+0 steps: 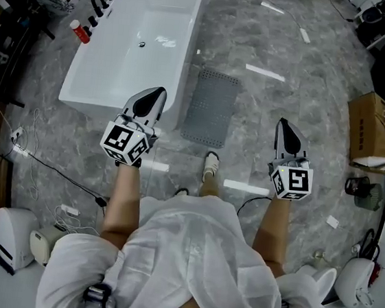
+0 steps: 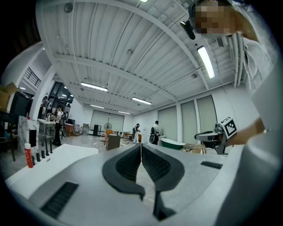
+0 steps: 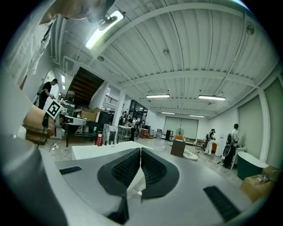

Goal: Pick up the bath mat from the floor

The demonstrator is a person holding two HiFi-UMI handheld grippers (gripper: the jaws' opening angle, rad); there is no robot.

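Observation:
A grey perforated bath mat (image 1: 212, 106) lies flat on the marble floor, right beside the white bathtub (image 1: 138, 37). My left gripper (image 1: 158, 92) is held up at waist height over the tub's near corner, left of the mat, jaws shut and empty. My right gripper (image 1: 283, 123) hovers to the right of the mat, also shut with nothing held. In the left gripper view the left gripper (image 2: 141, 145) points level across the room, pads together. The right gripper (image 3: 141, 151) in its own view does the same. Neither gripper view shows the mat.
A red-capped bottle (image 1: 79, 31) and dark bottles stand at the tub's left end. A cardboard box (image 1: 381, 132) sits at the right. Cables (image 1: 53, 168) and white appliances (image 1: 14, 236) lie at the lower left. The person's foot (image 1: 210, 166) is just below the mat.

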